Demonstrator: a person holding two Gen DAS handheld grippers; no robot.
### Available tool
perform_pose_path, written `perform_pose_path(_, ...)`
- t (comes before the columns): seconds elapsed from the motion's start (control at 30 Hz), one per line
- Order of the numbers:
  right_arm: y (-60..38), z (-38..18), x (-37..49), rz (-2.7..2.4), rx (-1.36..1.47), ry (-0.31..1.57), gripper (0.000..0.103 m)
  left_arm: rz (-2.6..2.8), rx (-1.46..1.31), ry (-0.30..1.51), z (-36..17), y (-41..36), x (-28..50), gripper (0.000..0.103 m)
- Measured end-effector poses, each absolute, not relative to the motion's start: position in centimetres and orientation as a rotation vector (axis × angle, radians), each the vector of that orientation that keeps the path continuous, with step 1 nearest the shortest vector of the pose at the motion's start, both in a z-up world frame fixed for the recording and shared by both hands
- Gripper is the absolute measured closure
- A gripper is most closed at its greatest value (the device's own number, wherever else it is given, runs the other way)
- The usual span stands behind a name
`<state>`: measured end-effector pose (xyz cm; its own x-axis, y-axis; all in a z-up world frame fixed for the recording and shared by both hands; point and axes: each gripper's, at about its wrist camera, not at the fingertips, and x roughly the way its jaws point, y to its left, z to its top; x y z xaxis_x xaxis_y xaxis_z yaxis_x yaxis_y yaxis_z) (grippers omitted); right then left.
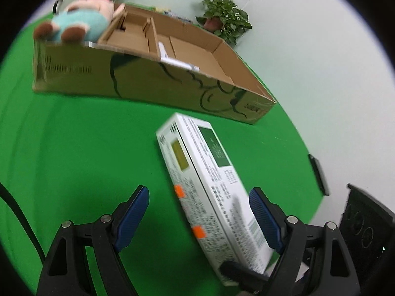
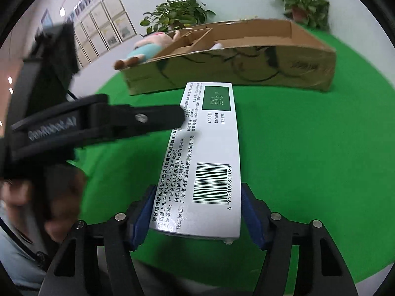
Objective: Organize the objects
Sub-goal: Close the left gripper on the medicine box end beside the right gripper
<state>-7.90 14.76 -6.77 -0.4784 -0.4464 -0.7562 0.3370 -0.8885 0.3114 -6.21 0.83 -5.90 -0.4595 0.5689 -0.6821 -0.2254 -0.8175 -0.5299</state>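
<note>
Right gripper (image 2: 196,212) clamps the white medicine box (image 2: 209,153); left gripper (image 1: 198,219) gapes around it.

Blurred white carton (image 1: 209,187) between open jaws

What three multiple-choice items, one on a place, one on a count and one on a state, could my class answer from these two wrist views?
1. Where does the plush toy lie? A on the floor; B at one end of the cardboard box; C on a plant.
2. How many potted plants stand behind the cardboard box? A one; B two; C four.
3. How do the left gripper fingers stand? A wide apart; B pressed together; C clamped on the toy.
Key: B, the toy rests at the box's end; B, two plants show by the wall; A, green cloth shows between the fingers.
</note>
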Motion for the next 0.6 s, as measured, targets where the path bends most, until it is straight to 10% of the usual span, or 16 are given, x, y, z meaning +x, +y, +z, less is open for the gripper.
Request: perform_pose_path(0.6,12.1,-6.4,-5.9,-2.281,1.184,-0.098,0.040,2.225,-1.271,-0.709,-6.2,-0.9,-6.6,0.052)
